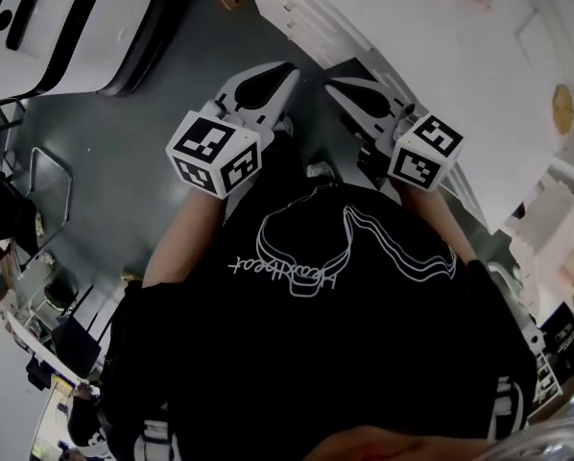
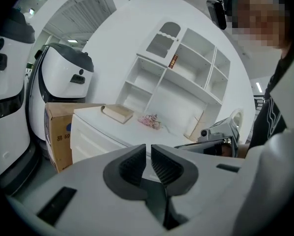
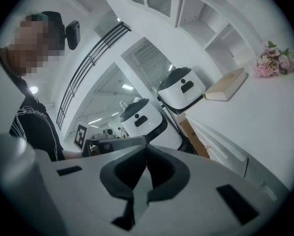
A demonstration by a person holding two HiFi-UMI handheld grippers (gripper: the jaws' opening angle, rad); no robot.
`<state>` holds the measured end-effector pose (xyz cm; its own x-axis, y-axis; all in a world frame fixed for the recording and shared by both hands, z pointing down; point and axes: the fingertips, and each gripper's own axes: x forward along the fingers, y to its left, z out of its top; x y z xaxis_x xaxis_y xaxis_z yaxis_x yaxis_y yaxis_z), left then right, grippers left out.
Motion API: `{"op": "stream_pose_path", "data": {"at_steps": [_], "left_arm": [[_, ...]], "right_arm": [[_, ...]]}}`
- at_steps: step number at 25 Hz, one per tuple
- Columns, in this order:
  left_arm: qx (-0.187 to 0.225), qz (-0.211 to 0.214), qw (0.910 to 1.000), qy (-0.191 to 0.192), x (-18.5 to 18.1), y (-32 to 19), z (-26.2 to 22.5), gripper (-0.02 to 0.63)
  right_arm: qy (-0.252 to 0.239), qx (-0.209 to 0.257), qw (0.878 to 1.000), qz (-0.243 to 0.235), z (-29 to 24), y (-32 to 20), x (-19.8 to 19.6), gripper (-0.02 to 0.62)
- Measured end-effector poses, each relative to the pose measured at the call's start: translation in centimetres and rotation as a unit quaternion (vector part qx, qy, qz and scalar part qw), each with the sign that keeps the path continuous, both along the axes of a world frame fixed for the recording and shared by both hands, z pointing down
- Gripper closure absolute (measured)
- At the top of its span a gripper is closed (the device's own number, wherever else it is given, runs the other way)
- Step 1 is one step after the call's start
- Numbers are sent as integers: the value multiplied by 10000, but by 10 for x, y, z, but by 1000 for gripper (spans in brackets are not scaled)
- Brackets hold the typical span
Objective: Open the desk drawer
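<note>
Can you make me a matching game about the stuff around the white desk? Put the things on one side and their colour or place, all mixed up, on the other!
Things:
1. book
2. flowers
3. cardboard box
4. right gripper

Matches:
A. brown, standing beside the desk
B. jaws shut, holding nothing
C. pink
D. closed, lying flat on the desktop

Pairs: 1-D, 2-C, 3-A, 4-B

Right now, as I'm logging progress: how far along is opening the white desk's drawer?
Done: nothing; the flat white drawer fronts sit closed. In hand: the left gripper and right gripper are empty, jaws together, touching nothing. Left: reach a drawer, grip it, pull it out.
</note>
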<state>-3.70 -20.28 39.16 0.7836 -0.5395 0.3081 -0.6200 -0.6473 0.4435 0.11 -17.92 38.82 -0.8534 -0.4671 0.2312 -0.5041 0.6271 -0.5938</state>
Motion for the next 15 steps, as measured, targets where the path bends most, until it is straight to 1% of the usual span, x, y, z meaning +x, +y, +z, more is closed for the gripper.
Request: {"op": "stream_pose_path", "data": {"at_steps": [7,11,15], "left_arm": [[-61,152,9997,-196,-15,-56,57,540],[-78,151,9995,-260,-18,-78,93,504],[-132,186,9991,-351,-20,-95,128,458]], "right_arm": [[19,-400,9990,198,52,-31,-18,591],[135,-497,9984,227,76,-39,-24,591],[134,-616,9974,343,97,-46,-29,591]]}}
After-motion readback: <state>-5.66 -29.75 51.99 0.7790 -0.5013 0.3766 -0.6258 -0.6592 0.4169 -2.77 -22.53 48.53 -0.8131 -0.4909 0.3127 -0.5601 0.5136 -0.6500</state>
